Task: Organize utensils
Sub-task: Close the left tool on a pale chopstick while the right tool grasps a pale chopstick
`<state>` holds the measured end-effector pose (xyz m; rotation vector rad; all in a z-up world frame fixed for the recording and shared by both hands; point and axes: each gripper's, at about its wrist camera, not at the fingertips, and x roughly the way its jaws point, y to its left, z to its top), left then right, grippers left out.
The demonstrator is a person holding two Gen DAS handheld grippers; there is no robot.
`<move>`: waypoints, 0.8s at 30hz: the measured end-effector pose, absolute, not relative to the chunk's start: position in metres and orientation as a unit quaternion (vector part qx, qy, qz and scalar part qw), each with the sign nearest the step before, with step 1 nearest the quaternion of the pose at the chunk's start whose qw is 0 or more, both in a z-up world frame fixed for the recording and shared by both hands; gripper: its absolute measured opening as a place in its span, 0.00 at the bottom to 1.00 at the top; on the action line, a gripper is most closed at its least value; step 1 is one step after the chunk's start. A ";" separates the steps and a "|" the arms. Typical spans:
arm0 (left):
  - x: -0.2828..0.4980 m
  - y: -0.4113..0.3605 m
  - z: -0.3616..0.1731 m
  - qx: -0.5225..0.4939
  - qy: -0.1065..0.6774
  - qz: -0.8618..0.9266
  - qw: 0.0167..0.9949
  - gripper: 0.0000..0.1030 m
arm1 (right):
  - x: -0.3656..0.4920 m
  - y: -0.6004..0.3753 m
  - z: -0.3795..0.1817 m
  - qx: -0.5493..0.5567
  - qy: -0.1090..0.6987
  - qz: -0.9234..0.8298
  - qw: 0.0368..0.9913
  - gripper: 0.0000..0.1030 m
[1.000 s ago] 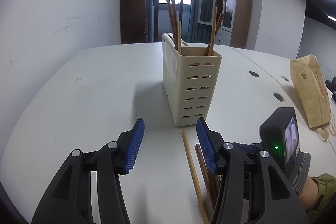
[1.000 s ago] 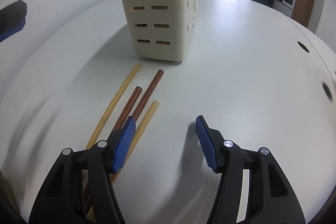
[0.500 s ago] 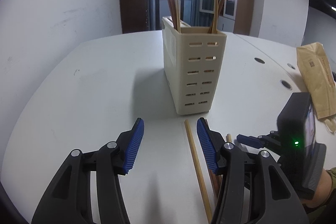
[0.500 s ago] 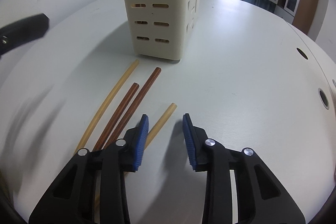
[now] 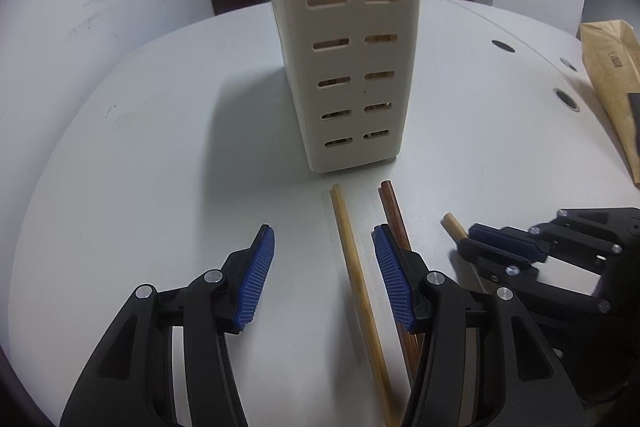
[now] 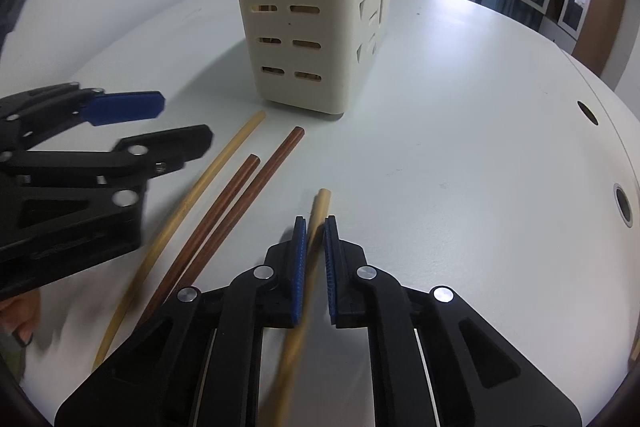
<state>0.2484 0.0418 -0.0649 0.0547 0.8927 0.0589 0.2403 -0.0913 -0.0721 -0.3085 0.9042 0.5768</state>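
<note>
A cream slotted utensil holder (image 5: 348,59) stands upright on the white table (image 5: 160,155), with chopsticks inside; it also shows in the right wrist view (image 6: 304,7). My right gripper (image 6: 315,227) is shut on a light bamboo chopstick (image 6: 320,205); it shows in the left wrist view (image 5: 476,241) with the chopstick tip (image 5: 450,223). A second light chopstick (image 5: 352,259) (image 6: 208,179) and two dark brown chopsticks (image 6: 248,187) (image 5: 392,211) lie flat on the table. My left gripper (image 5: 324,247) (image 6: 176,119) is open, low, with the light chopstick between its fingers.
A brown paper bag (image 5: 608,75) lies at the table's right side. Round cable holes (image 5: 566,99) (image 6: 622,205) sit in the table top. A white wall is on the left, cabinets and a window behind.
My right gripper closed on the light chopstick nearest it. My left gripper moved forward and down toward the holder, staying open over the other light chopstick.
</note>
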 end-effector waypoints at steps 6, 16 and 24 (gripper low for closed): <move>0.267 0.045 -0.078 0.019 0.453 0.038 0.890 0.51 | 0.242 -0.100 -0.071 -0.137 0.433 0.272 0.848 0.08; 0.278 0.055 -0.086 0.002 0.470 0.052 0.881 0.44 | 0.244 -0.094 -0.068 -0.136 0.433 0.269 0.850 0.08; 0.290 0.049 -0.089 0.001 0.474 0.039 0.879 0.27 | 0.250 -0.099 -0.071 -0.128 0.431 0.260 0.854 0.08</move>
